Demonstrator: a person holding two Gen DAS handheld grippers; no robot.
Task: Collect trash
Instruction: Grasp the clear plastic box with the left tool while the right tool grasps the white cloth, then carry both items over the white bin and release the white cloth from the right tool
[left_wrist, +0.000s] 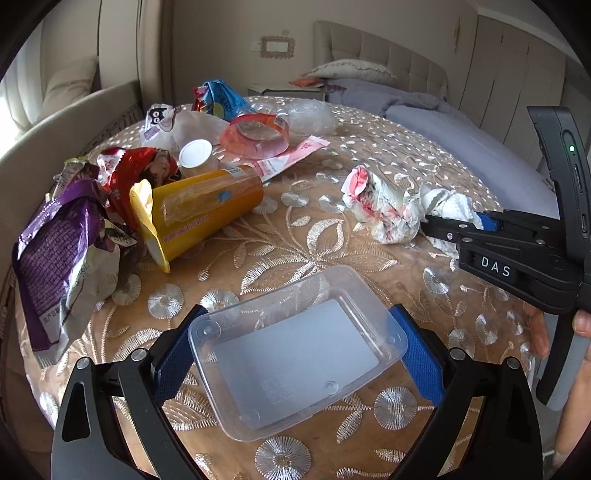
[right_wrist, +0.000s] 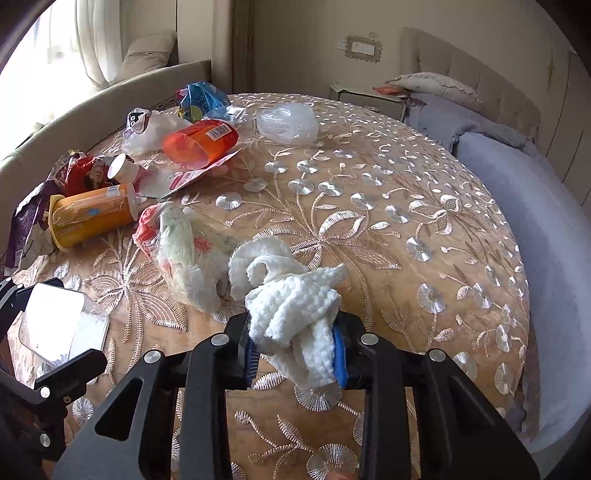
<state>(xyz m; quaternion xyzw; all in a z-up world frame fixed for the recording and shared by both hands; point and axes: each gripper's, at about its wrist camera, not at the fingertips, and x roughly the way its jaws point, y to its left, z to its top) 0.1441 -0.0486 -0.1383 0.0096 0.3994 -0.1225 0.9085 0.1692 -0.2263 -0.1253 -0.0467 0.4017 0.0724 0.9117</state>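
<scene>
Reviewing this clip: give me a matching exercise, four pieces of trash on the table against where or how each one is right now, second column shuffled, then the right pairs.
Things:
1. white tissue
2. clear plastic lid
3. yellow cup
4. crumpled wrapper

States:
A. lying on its side near the purple bag
B. flat between the wide blue pads of the left gripper
C. pinched in the right gripper
D. loose on the tablecloth, beside the tissue

Pairs: 1-C, 2-B, 3-A, 4-D
</scene>
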